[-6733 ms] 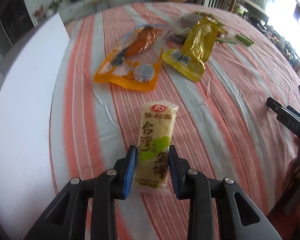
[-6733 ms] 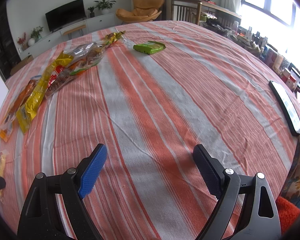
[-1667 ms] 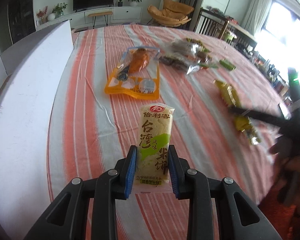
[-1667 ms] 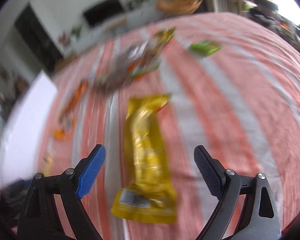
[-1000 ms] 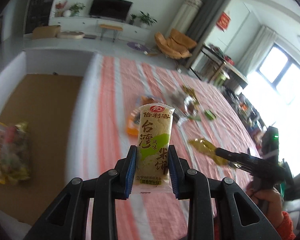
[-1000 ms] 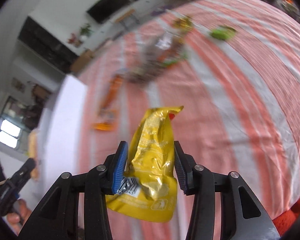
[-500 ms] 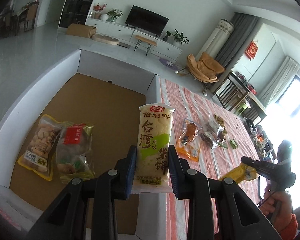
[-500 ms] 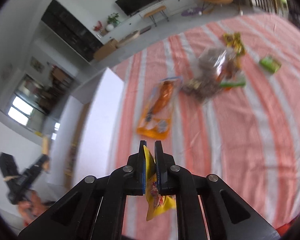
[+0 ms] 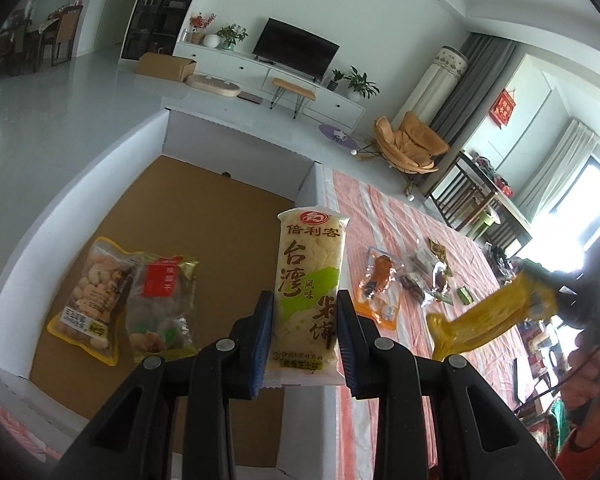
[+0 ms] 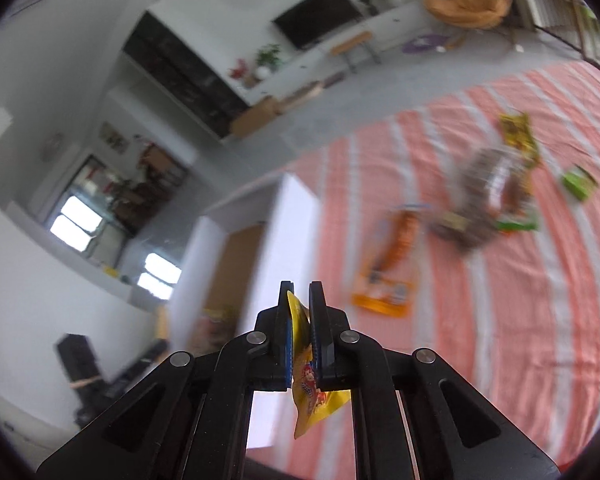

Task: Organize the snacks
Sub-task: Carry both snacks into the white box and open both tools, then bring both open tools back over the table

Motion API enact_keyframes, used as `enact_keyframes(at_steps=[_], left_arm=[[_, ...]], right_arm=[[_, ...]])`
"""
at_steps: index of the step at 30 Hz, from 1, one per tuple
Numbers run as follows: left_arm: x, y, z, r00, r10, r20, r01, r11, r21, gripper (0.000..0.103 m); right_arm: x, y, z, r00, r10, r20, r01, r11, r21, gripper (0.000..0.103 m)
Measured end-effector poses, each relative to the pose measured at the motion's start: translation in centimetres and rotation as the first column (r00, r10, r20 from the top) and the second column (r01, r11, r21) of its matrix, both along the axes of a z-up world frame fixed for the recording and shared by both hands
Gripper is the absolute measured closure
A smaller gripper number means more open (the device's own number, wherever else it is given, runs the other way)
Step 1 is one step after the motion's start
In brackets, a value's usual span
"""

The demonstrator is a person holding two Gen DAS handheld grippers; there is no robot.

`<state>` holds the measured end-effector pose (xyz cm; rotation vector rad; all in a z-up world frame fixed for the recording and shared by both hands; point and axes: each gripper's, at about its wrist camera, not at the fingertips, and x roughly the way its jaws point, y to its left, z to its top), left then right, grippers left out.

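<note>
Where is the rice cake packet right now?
In the left wrist view the rice cake packet stands upright, clamped in the left gripper, held above the white wall of the box, with two snack bags lying inside to its left.

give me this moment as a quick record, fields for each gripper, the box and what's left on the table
left gripper: shut on rice cracker pack, held upright above the box wall
right gripper: shut on yellow snack bag, which hangs down from it
box: white walls, brown floor; holds peanut bag and clear candy bag side by side
striped tablecloth: orange pouch, a pile of mixed packets beyond it
</note>
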<state>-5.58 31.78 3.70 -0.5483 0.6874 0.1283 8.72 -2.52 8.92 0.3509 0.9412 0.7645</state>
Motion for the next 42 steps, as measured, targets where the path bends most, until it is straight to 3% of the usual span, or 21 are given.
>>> enact_keyframes(at_steps=[5, 8, 9, 10, 11, 14, 18, 20, 22, 25, 27, 30, 32, 34, 37, 42], left_arm=[[-1.2, 1.9, 0.3, 0.997, 0.072, -0.028, -0.071, 0.996, 0.049, 0.073], [-1.7, 3.2, -0.1, 0.985, 0.160, -0.069, -0.150, 0.980, 0.130, 0.070], [-1.9, 3.7, -0.3, 0.979, 0.188, -0.077, -0.176, 0.974, 0.145, 0.048], [-2.0, 4.3, -0.6, 0.971, 0.224, -0.087, -0.210, 0.966, 0.148, 0.015], [-2.3, 4.7, -0.7, 0.966, 0.246, -0.080, -0.234, 0.962, 0.139, 0.006], [-3.3, 5.7, -1.2, 0.955, 0.292, -0.047, -0.286, 0.953, 0.100, 0.003], [-2.6, 5.2, -2.1, 0.962, 0.269, -0.055, -0.265, 0.962, 0.070, 0.003], [-1.8, 3.6, -2.1, 0.977, 0.211, -0.043, -0.209, 0.977, 0.053, 0.003], [-0.5, 0.8, -1.7, 0.993, 0.117, -0.024, -0.115, 0.992, 0.056, 0.003], [1.3, -4.5, -0.9, 0.998, -0.060, 0.001, 0.059, 0.996, 0.065, 0.003], [2.8, -8.8, -1.0, 0.982, -0.191, -0.008, 0.191, 0.979, 0.074, 0.002], [5.5, -15.2, -3.2, 0.936, -0.341, -0.083, 0.348, 0.934, 0.088, 0.001], [7.5, -18.2, -5.7, 0.904, -0.402, -0.147, 0.416, 0.906, 0.078, 0.001], [10.1, -20.3, -8.8, 0.878, -0.422, -0.224, 0.447, 0.892, 0.073, 0.001], [12.2, -21.7, -12.4, 0.879, -0.382, -0.287, 0.428, 0.896, 0.120, 0.001], [14.4, -22.8, -14.7, 0.896, -0.326, -0.302, 0.396, 0.893, 0.212, 0.001]], right_arm=[[-1.9, 6.8, 4.5, 0.987, 0.158, 0.030, -0.160, 0.980, 0.122, 0.096], [-3.7, 11.8, 6.2, 0.966, 0.245, 0.080, -0.254, 0.959, 0.128, 0.092], [-4.2, 13.5, 6.3, 0.958, 0.272, 0.091, -0.282, 0.953, 0.114, 0.090], [-4.7, 15.2, 6.1, 0.950, 0.295, 0.099, -0.304, 0.949, 0.088, 0.074], [-4.9, 16.4, 5.7, 0.944, 0.315, 0.101, -0.322, 0.944, 0.066, 0.039], [-5.2, 17.2, 4.3, 0.938, 0.329, 0.110, -0.335, 0.941, 0.047, 0.036], [-4.3, 13.1, 2.4, 0.954, 0.240, 0.177, -0.237, 0.971, -0.040, 0.036], [-3.6, 10.1, 0.4, 0.961, 0.159, 0.227, -0.135, 0.984, -0.116, 0.030], [-2.7, 6.3, -3.2, 0.960, 0.056, 0.273, 0.008, 0.974, -0.227, 0.029], [-1.2, 0.1, -10.4, 0.946, -0.097, 0.310, 0.229, 0.875, -0.427, 0.029], [-0.4, -4.6, -15.5, 0.941, -0.204, 0.271, 0.322, 0.789, -0.524, 0.030], [-0.6, -9.9, -19.3, 0.915, -0.328, 0.235, 0.403, 0.727, -0.556, 0.030], [-1.1, -12.0, -19.8, 0.888, -0.392, 0.240, 0.457, 0.693, -0.558, 0.030], [-1.0, -13.4, -19.1, 0.872, -0.440, 0.213, 0.484, 0.717, -0.502, 0.029], [-0.9, -13.6, -18.8, 0.855, -0.451, 0.256, 0.515, 0.684, -0.516, 0.029], [-0.6, -13.3, -19.3, 0.864, -0.452, 0.221, 0.493, 0.675, -0.548, 0.029]])
